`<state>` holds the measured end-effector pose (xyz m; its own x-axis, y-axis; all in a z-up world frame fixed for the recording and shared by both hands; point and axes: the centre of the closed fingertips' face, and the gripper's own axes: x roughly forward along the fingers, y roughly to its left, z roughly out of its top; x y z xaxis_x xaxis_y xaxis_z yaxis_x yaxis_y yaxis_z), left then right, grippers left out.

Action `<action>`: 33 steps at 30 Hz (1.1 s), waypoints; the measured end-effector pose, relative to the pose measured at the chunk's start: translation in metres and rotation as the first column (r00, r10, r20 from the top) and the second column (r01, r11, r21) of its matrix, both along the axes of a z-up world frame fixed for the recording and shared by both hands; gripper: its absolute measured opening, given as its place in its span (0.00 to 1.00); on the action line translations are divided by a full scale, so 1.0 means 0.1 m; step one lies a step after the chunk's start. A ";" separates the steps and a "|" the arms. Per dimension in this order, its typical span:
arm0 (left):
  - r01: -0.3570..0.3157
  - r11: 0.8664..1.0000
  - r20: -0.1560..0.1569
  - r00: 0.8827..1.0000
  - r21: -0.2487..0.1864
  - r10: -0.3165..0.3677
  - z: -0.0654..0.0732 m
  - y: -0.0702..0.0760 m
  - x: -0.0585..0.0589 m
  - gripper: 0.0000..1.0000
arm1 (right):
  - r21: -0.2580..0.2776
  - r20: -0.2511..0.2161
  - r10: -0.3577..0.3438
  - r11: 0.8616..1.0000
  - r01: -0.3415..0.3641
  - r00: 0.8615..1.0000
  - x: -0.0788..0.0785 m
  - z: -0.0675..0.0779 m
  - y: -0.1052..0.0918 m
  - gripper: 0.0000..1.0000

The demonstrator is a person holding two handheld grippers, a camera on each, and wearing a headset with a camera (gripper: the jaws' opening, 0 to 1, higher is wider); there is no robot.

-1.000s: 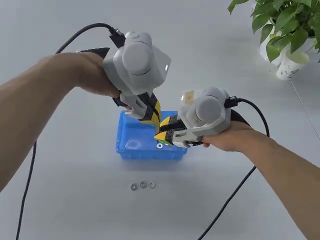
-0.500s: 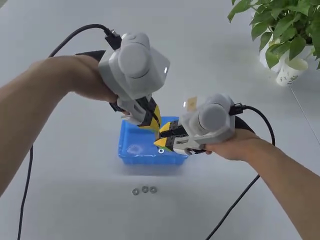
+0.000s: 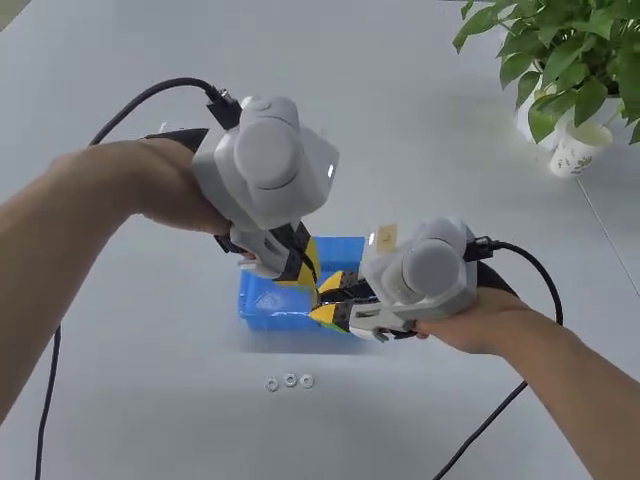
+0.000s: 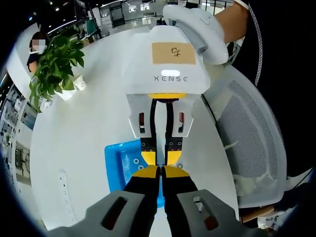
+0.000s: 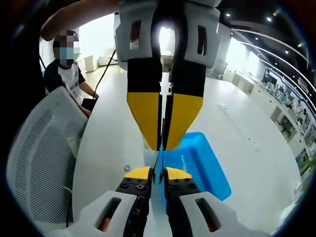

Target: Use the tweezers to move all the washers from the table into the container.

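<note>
While clamping tweezers [image 5: 159, 163] over blue container [image 3: 262, 300], with left gripper [image 4: 161, 170] and right gripper [image 5: 158, 174] fingers closed on them, avoid twisting; then aim at three washers [image 3: 289, 381] on surface [image 3: 180, 420]

The head view is looking steeply down from close above the table [image 3: 150, 410] at the left gripper [image 3: 308, 272] and right gripper [image 3: 325, 300]. Each gripper view is facing the other gripper tip to tip, very near, pointing opposite ways. All three are sharing the blue bin [image 3: 262, 300].
</note>
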<state>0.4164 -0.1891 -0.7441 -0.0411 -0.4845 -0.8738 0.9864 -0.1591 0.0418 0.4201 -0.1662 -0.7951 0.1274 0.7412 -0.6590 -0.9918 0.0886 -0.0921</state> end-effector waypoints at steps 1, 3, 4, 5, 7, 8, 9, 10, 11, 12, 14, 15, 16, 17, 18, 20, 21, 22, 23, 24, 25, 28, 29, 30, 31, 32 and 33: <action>0.001 1.000 -0.002 1.000 0.002 -0.001 -0.01 0.00 -0.02 0.05 | -0.002 -0.003 0.002 1.000 -0.002 1.000 -0.02 -0.01 0.00 0.11; 0.001 1.000 -0.004 1.000 0.003 -0.001 -0.02 -0.01 -0.05 0.05 | -0.003 -0.005 0.003 1.000 -0.003 1.000 -0.05 -0.02 0.00 0.11; 0.001 1.000 -0.004 1.000 0.004 -0.001 -0.02 -0.01 -0.06 0.04 | -0.003 -0.007 0.003 1.000 -0.003 1.000 -0.05 -0.02 0.00 0.11; 0.001 1.000 -0.005 1.000 0.004 -0.001 -0.02 -0.01 -0.07 0.04 | -0.002 -0.009 0.002 1.000 -0.002 1.000 -0.06 -0.02 -0.01 0.11; 0.003 1.000 -0.006 1.000 0.007 -0.003 -0.04 -0.01 -0.10 0.04 | -0.004 -0.012 0.004 1.000 -0.004 1.000 -0.10 -0.04 -0.01 0.11; 0.004 1.000 -0.009 1.000 0.007 -0.004 -0.05 -0.02 -0.12 0.04 | -0.004 -0.015 0.006 1.000 -0.006 1.000 -0.12 -0.05 0.00 0.11; 0.003 1.000 -0.011 1.000 0.008 -0.003 -0.06 -0.02 -0.13 0.04 | -0.005 -0.017 0.006 1.000 -0.007 1.000 -0.13 -0.06 -0.01 0.11; 0.005 1.000 -0.011 1.000 0.011 -0.005 -0.08 -0.02 -0.15 0.04 | -0.007 -0.019 0.008 1.000 -0.008 1.000 -0.15 -0.08 -0.01 0.11; 0.005 1.000 -0.013 1.000 0.012 -0.005 -0.09 -0.03 -0.16 0.04 | -0.006 -0.021 0.009 1.000 -0.009 1.000 -0.16 -0.09 -0.01 0.11; 0.006 1.000 -0.015 1.000 0.013 -0.006 -0.10 -0.03 -0.17 0.04 | -0.006 -0.022 0.009 1.000 -0.009 1.000 -0.18 -0.10 -0.01 0.11; 0.007 1.000 -0.019 1.000 0.017 -0.007 -0.12 -0.04 -0.20 0.04 | -0.005 -0.027 0.010 1.000 -0.010 1.000 -0.21 -0.13 -0.01 0.11; 0.007 1.000 -0.022 1.000 0.019 -0.007 -0.14 -0.04 -0.23 0.05 | -0.004 -0.033 0.010 1.000 -0.010 0.999 -0.23 -0.14 -0.01 0.11; 0.007 1.000 -0.024 1.000 0.019 -0.007 -0.15 -0.04 -0.24 0.05 | -0.004 -0.034 0.011 1.000 -0.011 0.999 -0.25 -0.16 -0.01 0.11; 0.008 1.000 -0.025 1.000 0.020 -0.008 -0.17 -0.04 -0.25 0.05 | -0.006 -0.035 0.013 1.000 -0.013 0.999 -0.26 -0.17 -0.01 0.11; 0.009 1.000 -0.028 1.000 0.022 -0.009 -0.18 -0.04 -0.27 0.05 | -0.006 -0.039 0.015 1.000 -0.015 0.999 -0.28 -0.18 -0.01 0.11; 0.010 1.000 -0.032 0.999 0.026 -0.009 -0.21 -0.04 -0.30 0.05 | -0.009 -0.047 0.018 1.000 -0.018 0.999 -0.31 -0.22 -0.01 0.11; 0.009 1.000 -0.033 0.999 0.027 -0.008 -0.23 -0.04 -0.31 0.05 | -0.010 -0.046 0.019 1.000 -0.020 0.999 -0.33 -0.23 -0.01 0.11; 0.008 1.000 -0.036 0.999 0.028 -0.007 -0.24 -0.04 -0.33 0.05 | -0.010 -0.049 0.021 1.000 -0.021 0.999 -0.34 -0.24 -0.01 0.11; 0.008 1.000 -0.036 0.999 0.029 -0.007 -0.25 -0.04 -0.34 0.05 | -0.009 -0.053 0.022 1.000 -0.022 0.998 -0.35 -0.25 0.00 0.11; 0.008 1.000 -0.037 0.999 0.030 -0.006 -0.27 -0.04 -0.34 0.05 | -0.012 -0.052 0.025 1.000 -0.025 0.998 -0.37 -0.27 0.00 0.11; 0.005 1.000 -0.039 0.999 0.030 -0.004 -0.30 -0.03 -0.35 0.05 | -0.013 -0.053 0.026 1.000 -0.026 0.998 -0.38 -0.28 0.00 0.11; 0.002 0.999 -0.043 0.999 0.032 0.000 -0.33 -0.02 -0.38 0.05 | -0.012 -0.061 0.030 0.999 -0.031 0.998 -0.42 -0.32 0.00 0.11; -0.001 0.999 -0.045 0.999 0.033 0.002 -0.35 -0.02 -0.39 0.05 | -0.012 -0.062 0.031 0.999 -0.032 0.998 -0.43 -0.33 0.01 0.11; -0.002 0.999 -0.046 0.999 0.034 0.004 -0.36 -0.01 -0.40 0.05 | -0.014 -0.061 0.035 0.999 -0.036 0.998 -0.44 -0.34 0.01 0.11; -0.003 0.999 -0.047 0.999 0.035 0.005 -0.37 -0.01 -0.40 0.05 | -0.014 -0.061 0.037 0.999 -0.038 0.997 -0.45 -0.35 0.02 0.11; -0.004 0.999 -0.047 0.999 0.036 0.006 -0.38 0.00 -0.41 0.05 | -0.015 -0.062 0.037 0.999 -0.038 0.997 -0.46 -0.36 0.02 0.11; -0.005 0.999 -0.049 0.999 0.037 0.007 -0.39 0.00 -0.42 0.05 | -0.016 -0.063 0.039 0.999 -0.040 0.997 -0.46 -0.37 0.02 0.11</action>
<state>0.3746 -0.1891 -0.7834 -0.0815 -0.4527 -0.8879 0.9880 -0.1539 -0.0122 0.3738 -0.1640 -0.8324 0.0559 0.7335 -0.6774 -0.9984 0.0481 -0.0304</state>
